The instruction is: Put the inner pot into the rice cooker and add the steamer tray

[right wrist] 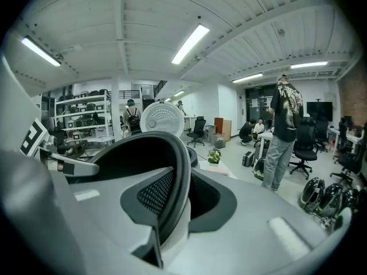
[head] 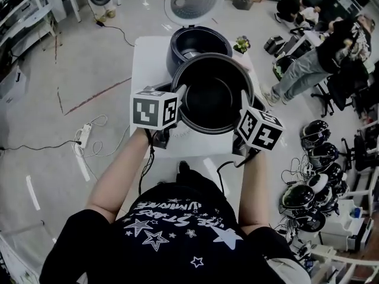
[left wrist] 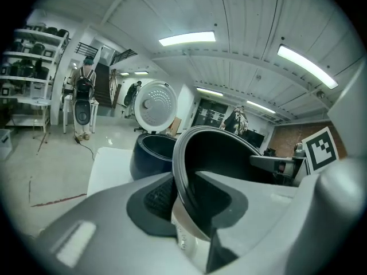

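The dark, round inner pot (head: 212, 96) hangs in the air between my two claws, above the white table (head: 148, 58) and just in front of the rice cooker (head: 198, 43). It is not in the cooker; its open mouth faces up, and from the head view I look into its black inside.

My left gripper (left wrist: 184, 202) pinches the pot's left rim, with one pad against the dark inner wall and the other against the pale outer wall. My right gripper (right wrist: 171, 206) pinches the opposite, right rim in the same way, so the rim runs upward between its jaws. Each claw is pressed onto the thin wall, not spread.

The rice cooker stands on the far part of the table, its dark body empty and open. Its round white lid (head: 194, 0) stands tipped back behind it. A small green potted plant (head: 241, 44) sits on the table just right of the cooker.

Around the table is a pale workshop floor. A white power strip (head: 84, 135) and cables lie on the left, a cluster of dark helmets (head: 314, 158) on the right. A person (right wrist: 284, 130) stands to the right, near office chairs.
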Tool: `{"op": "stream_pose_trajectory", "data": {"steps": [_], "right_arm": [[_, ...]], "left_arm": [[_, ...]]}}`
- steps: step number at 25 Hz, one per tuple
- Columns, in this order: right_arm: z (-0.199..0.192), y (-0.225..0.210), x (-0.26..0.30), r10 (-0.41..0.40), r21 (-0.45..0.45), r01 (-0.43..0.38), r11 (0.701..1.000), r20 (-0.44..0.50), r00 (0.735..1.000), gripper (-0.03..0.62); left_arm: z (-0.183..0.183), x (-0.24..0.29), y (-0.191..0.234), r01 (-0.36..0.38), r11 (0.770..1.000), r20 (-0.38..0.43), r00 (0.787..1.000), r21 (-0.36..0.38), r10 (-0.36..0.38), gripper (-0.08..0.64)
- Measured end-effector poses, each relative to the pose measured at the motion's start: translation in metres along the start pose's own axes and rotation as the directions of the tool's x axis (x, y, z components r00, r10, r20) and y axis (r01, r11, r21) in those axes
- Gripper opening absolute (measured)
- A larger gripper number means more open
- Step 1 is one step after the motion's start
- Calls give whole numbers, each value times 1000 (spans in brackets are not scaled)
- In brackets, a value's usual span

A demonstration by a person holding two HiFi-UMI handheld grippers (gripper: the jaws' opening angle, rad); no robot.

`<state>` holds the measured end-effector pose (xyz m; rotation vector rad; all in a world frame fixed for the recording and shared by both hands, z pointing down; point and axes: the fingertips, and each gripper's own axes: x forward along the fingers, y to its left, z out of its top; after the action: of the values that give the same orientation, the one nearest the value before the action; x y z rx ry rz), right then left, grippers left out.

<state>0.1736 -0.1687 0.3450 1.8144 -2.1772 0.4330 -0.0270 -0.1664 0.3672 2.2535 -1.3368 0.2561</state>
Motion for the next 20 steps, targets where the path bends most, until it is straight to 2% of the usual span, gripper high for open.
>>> {"op": "stream_pose_trajectory", "data": {"steps": [3,11,20], "right_arm": [[11,17,17,57,-15,-57,998,11,998,98],[46,45,70,187,1,-187,982,45,981,98],[96,35,125,268,30,-270,962,53,962,82]], "left_arm": [[7,-6,17,-34,999,29,999,-22,35,95],[52,-8,56,-143,989,106,984,-21,145,94],[103,26,71,-203,979,155,966,-32,205,92]]}}
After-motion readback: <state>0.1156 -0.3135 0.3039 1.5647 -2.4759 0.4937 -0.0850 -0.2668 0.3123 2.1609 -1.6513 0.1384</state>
